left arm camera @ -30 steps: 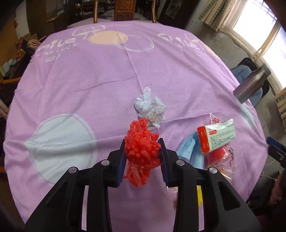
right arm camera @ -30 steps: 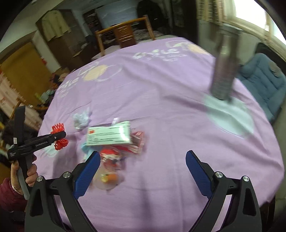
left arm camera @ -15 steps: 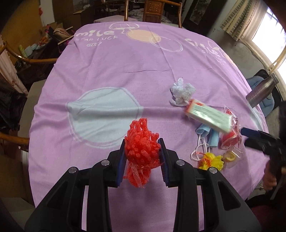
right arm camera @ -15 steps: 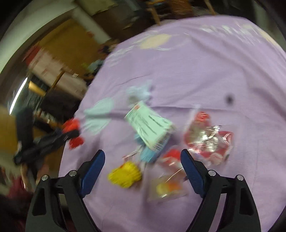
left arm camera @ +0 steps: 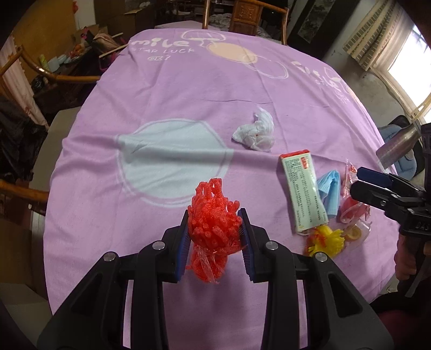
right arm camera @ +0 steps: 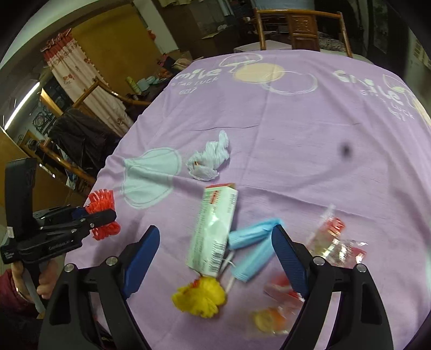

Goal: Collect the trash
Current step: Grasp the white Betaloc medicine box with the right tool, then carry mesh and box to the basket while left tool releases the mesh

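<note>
My left gripper (left arm camera: 213, 212) is shut on a red foam net (left arm camera: 212, 231) and holds it above the purple tablecloth (left arm camera: 188, 94). In the right wrist view the left gripper (right arm camera: 99, 215) shows at the left edge, with the red foam net (right arm camera: 103, 200) in it. My right gripper (right arm camera: 215, 228) hovers over a pile of trash and its jaws are closing. A white box (right arm camera: 215, 228) and a blue face mask (right arm camera: 253, 242) lie between the jaws, and the pads touch neither. A yellow foam net (right arm camera: 200, 296) lies nearer me.
A crumpled white plastic bag (right arm camera: 210, 158) lies further out on the cloth. Clear wrappers with red print (right arm camera: 334, 239) and a wrapped orange piece (right arm camera: 269, 319) lie to the right. A metal bottle (left arm camera: 396, 145) stands at the right edge. Wooden chairs (right arm camera: 299, 24) ring the table.
The left gripper has drifted left with the red net, so the pile now lies to its right. The right gripper swung left from the bottle over the pile and narrowed its jaws.
</note>
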`<state>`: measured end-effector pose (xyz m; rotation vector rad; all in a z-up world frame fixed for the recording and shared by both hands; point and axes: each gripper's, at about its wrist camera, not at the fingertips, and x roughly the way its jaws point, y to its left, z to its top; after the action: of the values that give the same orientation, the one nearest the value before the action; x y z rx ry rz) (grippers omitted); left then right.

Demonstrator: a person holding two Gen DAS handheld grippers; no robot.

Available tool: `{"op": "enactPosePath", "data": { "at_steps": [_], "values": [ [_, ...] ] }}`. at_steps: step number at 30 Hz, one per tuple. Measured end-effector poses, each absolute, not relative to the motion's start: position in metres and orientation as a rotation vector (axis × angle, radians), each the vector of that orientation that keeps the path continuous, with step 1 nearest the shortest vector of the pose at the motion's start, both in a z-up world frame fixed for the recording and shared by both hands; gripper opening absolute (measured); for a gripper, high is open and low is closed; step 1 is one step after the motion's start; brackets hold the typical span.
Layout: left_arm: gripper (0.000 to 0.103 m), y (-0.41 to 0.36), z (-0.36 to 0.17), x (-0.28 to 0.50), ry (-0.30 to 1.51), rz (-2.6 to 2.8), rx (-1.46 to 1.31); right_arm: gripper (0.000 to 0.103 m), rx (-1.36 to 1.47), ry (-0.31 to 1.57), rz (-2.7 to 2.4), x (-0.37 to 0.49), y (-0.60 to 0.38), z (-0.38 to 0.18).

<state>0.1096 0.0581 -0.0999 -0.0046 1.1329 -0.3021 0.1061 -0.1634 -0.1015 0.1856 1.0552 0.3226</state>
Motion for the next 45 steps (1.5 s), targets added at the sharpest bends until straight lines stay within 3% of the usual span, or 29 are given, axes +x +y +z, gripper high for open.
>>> {"op": "enactPosePath", "data": {
  "at_steps": [12,13,14,27,45],
  "values": [
    [0.034,0.088,-0.116,0.103,1.170,-0.275,-0.051,0.080,0.042,1.179,0.235,0.152,-0.111,-0.156],
    [0.035,0.090,-0.117,0.104,1.171,-0.279,-0.052,0.070,0.024,1.188,0.237,0.153,-0.106,-0.160],
    [0.034,0.092,-0.116,0.105,1.171,-0.284,-0.053,0.041,-0.006,1.191,0.242,0.152,-0.101,-0.163],
    [0.034,0.066,-0.051,0.095,1.001,-0.289,-0.059,0.041,0.190,0.872,0.297,0.104,-0.167,-0.038],
    [0.034,0.072,-0.014,0.006,0.939,-0.091,-0.153,0.041,0.212,0.830,0.437,0.036,-0.201,-0.021]
  ]
}}
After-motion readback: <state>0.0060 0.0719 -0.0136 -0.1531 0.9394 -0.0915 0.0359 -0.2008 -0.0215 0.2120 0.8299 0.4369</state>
